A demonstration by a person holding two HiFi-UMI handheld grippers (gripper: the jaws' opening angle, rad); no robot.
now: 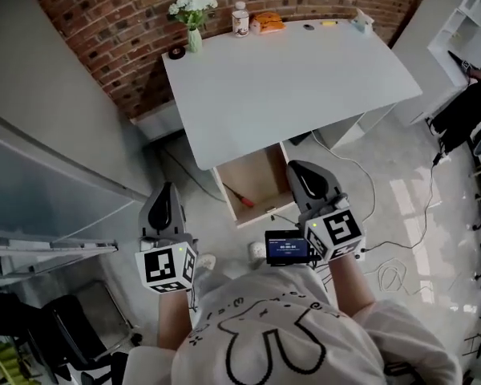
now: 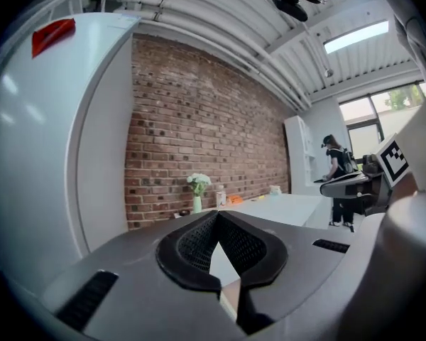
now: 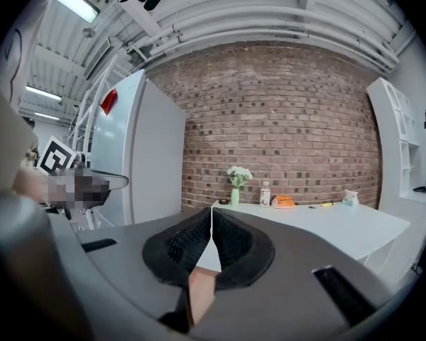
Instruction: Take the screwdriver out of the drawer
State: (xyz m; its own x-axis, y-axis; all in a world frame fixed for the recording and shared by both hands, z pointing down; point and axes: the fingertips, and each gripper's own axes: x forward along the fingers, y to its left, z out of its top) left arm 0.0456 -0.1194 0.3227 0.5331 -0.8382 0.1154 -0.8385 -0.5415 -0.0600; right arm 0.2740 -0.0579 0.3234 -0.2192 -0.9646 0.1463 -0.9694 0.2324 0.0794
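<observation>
STATUS, seen from the room side

1. Drawer: the light-wood open drawer (image 1: 262, 173) stands pulled out from under the front edge of the white rectangular desk (image 1: 297, 87). The opening step reads as done.
2. Task item: the red-handled screwdriver (image 1: 238, 196) lies flat on the drawer floor, twd the 7 o'clock corner, shaft pointing to approx. 10 o'clock. Nothing touches it, so it is not yet picked up.
3. Left gripper (image 1: 168, 191): hangs outside the drawer, at approx. 8 o'clock from it and clear of the screwdriver. Its own view shows the ribbed black pads (image 2: 199, 244) pressed together at the tips w/ nothing between.
4. Right gripper (image 1: 299, 169): sits just beside the drawer's right wall, at 3 o'clock, above floor level. Pads (image 3: 231, 244) likewise closed tip to tip, empty.
5. Both gripper views look over the desk twd the brick wall, not down into the drawer.

REMAINING (judgement): spread one gripper's jaws, lower into the drawer, pinch the handle or shaft, lift out. Roughly one third done; grasp and removal are outstanding.
</observation>
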